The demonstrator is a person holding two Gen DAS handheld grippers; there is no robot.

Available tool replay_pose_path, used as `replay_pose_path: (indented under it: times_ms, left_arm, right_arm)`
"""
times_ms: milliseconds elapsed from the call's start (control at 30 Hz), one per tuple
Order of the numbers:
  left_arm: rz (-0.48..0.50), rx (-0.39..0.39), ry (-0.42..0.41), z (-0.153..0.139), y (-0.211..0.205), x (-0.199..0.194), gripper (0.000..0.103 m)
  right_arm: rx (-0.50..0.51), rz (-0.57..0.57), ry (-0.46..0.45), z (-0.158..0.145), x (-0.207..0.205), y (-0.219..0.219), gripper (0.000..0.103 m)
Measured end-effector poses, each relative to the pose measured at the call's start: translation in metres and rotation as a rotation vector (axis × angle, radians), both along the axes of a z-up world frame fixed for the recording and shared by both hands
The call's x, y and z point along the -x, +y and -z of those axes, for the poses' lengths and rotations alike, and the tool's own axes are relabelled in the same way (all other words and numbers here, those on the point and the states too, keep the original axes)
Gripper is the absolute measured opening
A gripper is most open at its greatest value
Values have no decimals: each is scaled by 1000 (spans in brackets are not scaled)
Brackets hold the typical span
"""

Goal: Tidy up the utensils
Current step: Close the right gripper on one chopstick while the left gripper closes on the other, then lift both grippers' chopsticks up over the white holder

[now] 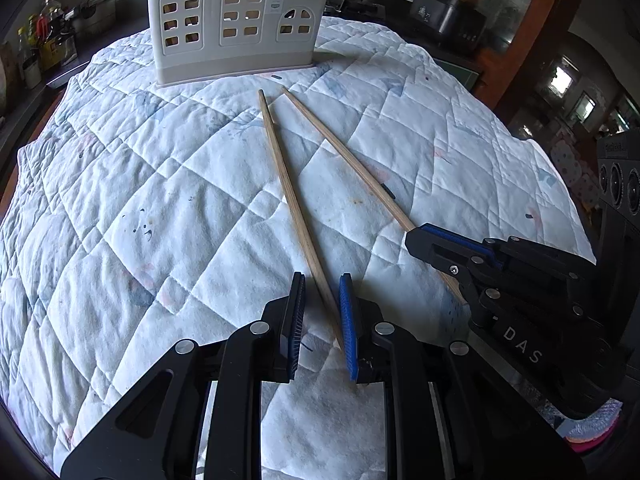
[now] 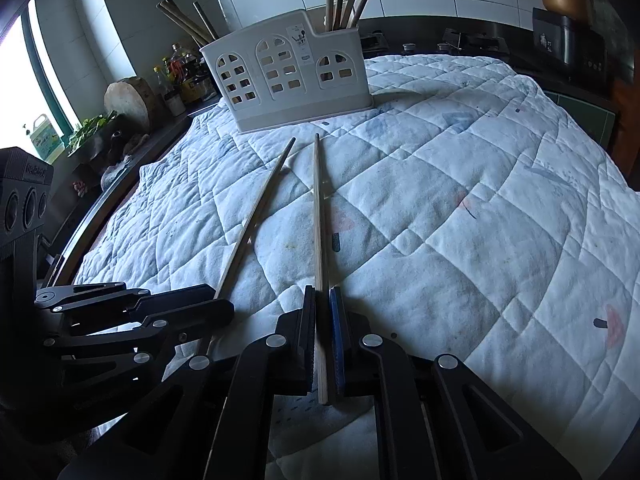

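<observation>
Two black grippers, left (image 1: 322,320) and right (image 2: 323,340): blue ribbed pads (image 1: 347,320), silver round screws (image 1: 385,328), white "DAS" lettering (image 1: 522,346).

Quilted white cloth (image 1: 160,200) covers table; bottles (image 2: 176,76), wood block (image 2: 128,98) on counter; black appliance (image 1: 448,16).

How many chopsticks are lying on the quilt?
2: one chopstick between the left gripper's open fingers, the other chopstick clamped in the right gripper. More stand in the holder.
</observation>
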State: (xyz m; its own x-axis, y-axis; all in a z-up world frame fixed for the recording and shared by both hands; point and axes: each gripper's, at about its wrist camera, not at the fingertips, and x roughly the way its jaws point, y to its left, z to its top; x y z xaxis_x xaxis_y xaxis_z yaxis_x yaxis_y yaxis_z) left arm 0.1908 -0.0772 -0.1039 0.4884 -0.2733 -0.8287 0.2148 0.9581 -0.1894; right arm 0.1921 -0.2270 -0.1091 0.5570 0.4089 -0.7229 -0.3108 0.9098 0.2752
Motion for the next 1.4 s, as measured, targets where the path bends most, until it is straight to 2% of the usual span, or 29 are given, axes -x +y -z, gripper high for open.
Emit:
replay_pose_path:
  times_ms: [333,400,433,500,667,767,867,1133,1400]
  left_arm:
    - [-41,-31,-5,1,-10,-2,18]
    - [-32,-31,-13,0,-9,-2,16]
    - [-26,-37,-13,0,-9,-2,12]
    - [-4,-40,-12,-2,-8,-3,9]
    - [37,-73,-39,-14,4,-3,7]
    - [45,-64,-61,-23,15,-2,6]
    - [41,-20,-96,-39,28,0,6]
    - [30,19,-220,-77,49,-3,5]
    - [31,14,-290,-107,60,-19,5]
  right_arm:
    - [-19,16,-71,-25,12,-13,7]
    - [-24,17,-81,-30,14,-15,7]
    - [-26,17,-87,-32,15,-16,7]
    - [-30,16,-100,-38,18,-17,7]
    - [-37,25,-130,-49,23,-22,7]
    - [-49,33,-144,-54,24,-25,7]
    - [-59,38,-163,-64,24,-28,7]
    - [-66,29,-240,-110,12,-32,7]
    - [-12,-23,-283,-156,-17,-22,7]
